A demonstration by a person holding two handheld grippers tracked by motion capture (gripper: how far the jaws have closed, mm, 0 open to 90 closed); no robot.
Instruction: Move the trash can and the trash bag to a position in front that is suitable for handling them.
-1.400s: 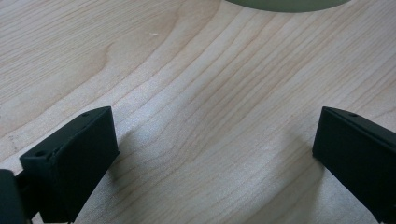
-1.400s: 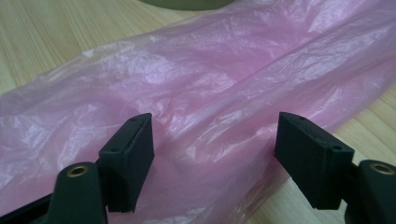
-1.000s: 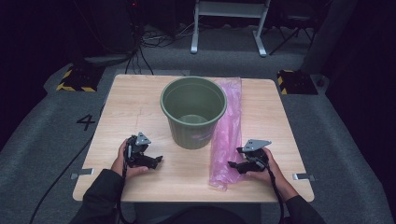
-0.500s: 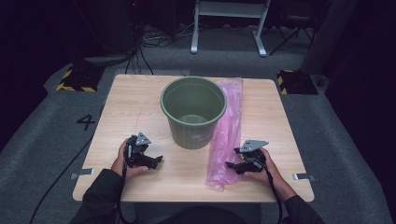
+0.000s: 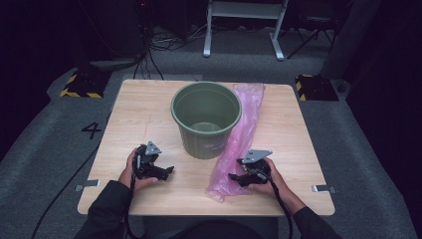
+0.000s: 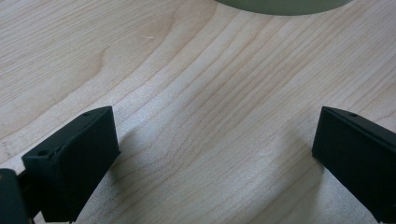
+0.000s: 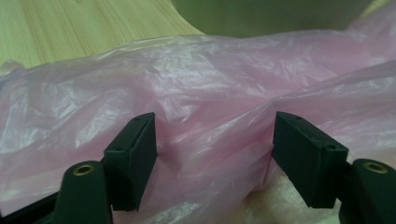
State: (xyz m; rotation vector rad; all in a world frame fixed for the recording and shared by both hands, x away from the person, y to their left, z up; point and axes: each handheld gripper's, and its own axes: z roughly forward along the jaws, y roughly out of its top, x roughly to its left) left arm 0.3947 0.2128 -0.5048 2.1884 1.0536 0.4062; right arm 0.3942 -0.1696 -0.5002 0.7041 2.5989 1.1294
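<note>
The pink plastic bag [image 5: 239, 134] lies flat and lengthwise on the table [image 5: 139, 109], running from the far edge near the far right corner down toward the near edge, its long left side touching the green bucket [image 5: 206, 119] that stands at the middle of the surface. It looks to be thin film: very light, limp, crinkled and likely slippery, so it will sag and slide rather than keep any shape, and a pinch on a single smooth layer could well slip. The better hold is judged to be on a gathered fold near its near end, where several layers bunch up and the pads can bite. The right gripper [image 5: 238, 175] sits at that near end, by the near edge right of centre, and its jaws have just been closing a little; in the right gripper view they stand wide with a raised ridge of the bag [image 7: 210, 116] between them, the film brushing the inner faces of the fingers [image 7: 133, 156] but not yet squeezed flat, so the grip is not made. The left gripper [image 5: 166, 170] rests in the person's hand near the near edge, left of the bucket, well apart from the bag; in the left gripper view its jaws are spread wide over bare wood with nothing between the fingers [image 6: 74, 154].
</note>
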